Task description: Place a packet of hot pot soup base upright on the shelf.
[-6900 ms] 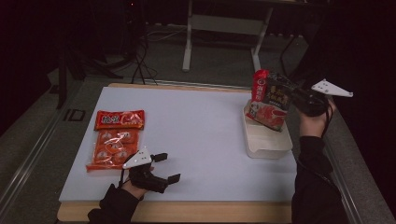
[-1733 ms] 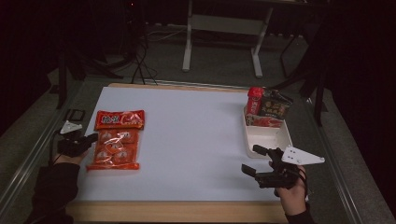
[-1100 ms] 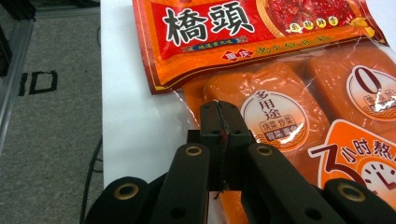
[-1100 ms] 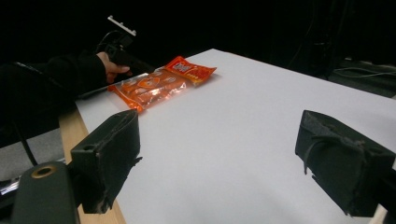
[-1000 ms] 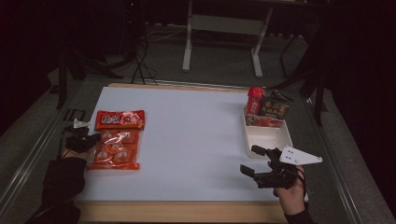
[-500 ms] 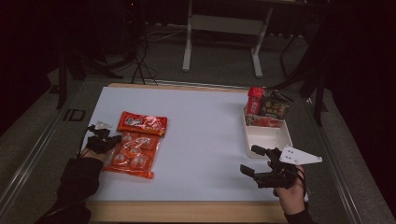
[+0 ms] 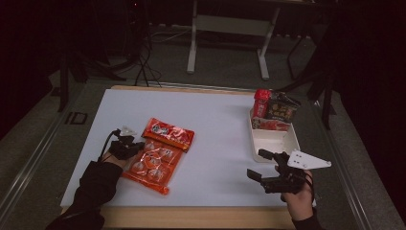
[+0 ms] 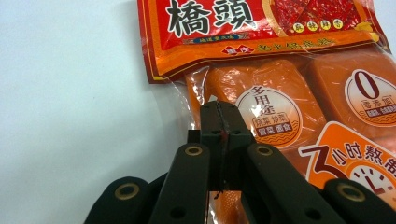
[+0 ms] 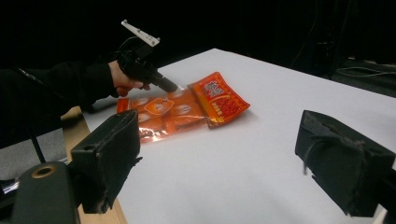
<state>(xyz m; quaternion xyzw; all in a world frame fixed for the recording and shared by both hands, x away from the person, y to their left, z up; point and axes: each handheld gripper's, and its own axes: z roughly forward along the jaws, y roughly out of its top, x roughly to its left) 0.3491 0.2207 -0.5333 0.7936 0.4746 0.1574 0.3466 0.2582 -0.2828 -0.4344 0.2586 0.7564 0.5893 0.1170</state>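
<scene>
An orange and red food packet (image 7: 160, 153) lies flat on the white table top (image 7: 215, 115), left of the middle. My left gripper (image 7: 136, 145) is shut on the packet's left edge. In the left gripper view the jaws meet on the clear plastic rim of the packet (image 8: 299, 93), at the left gripper's tips (image 8: 218, 109). My right gripper (image 7: 256, 163) hovers open near the front right, with nothing between its jaws. In the right gripper view the packet (image 9: 187, 109) lies far off, with the left gripper (image 9: 170, 86) on it.
A white tray (image 7: 292, 141) stands at the right and holds a red can (image 7: 262, 102), a dark packet (image 7: 282, 110) and a flat red packet (image 7: 270, 124) at its far end. The table's wooden front edge (image 7: 191, 215) runs below both hands.
The left gripper has moved right across the table, and the packet has slid with it and turned slightly. The right gripper has stayed where it was.
</scene>
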